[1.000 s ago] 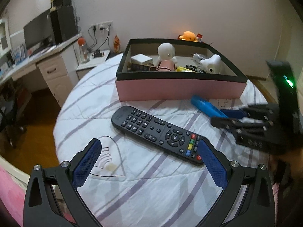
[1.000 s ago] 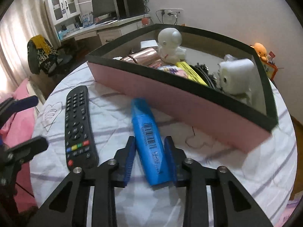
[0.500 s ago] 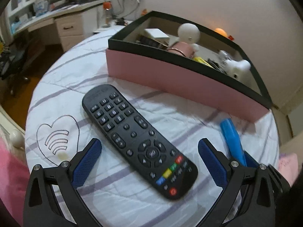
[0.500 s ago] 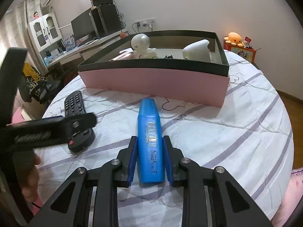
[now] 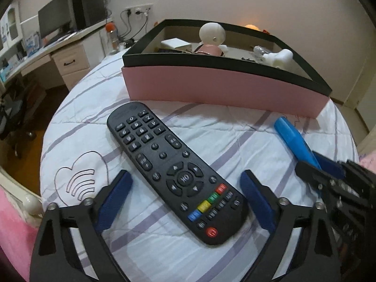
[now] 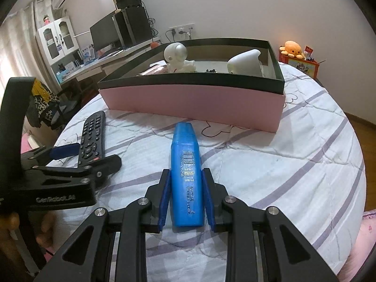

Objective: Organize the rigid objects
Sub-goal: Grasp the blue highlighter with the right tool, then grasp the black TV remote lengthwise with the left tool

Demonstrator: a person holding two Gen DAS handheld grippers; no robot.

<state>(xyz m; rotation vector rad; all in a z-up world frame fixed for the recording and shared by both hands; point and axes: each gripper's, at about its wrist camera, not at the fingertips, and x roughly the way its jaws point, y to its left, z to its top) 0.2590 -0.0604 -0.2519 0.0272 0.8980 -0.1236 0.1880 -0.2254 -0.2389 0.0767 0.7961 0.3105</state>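
Observation:
A black remote control (image 5: 174,169) lies on the round table's striped cloth (image 5: 211,131); it also shows in the right wrist view (image 6: 92,138). My left gripper (image 5: 185,199) is open, its blue pads either side of the remote's lower end without touching it. My right gripper (image 6: 186,193) is shut on a blue marker-shaped object (image 6: 186,174), which rests low over the cloth and points at the box. The blue object also shows in the left wrist view (image 5: 293,141). A pink box with a black rim (image 5: 223,89) stands behind, holding white figurines (image 5: 212,35) and other items.
The box (image 6: 195,101) spans the far half of the table. A desk with a monitor (image 5: 55,21) and drawers stands left of the table. An orange plush toy (image 6: 292,48) sits on a red box at the far right. The table's rim drops off on all sides.
My left gripper has moved closer and lower over the remote, whose lower end now lies between the open fingers. My right gripper still holds the blue object and has drawn slightly nearer the box.

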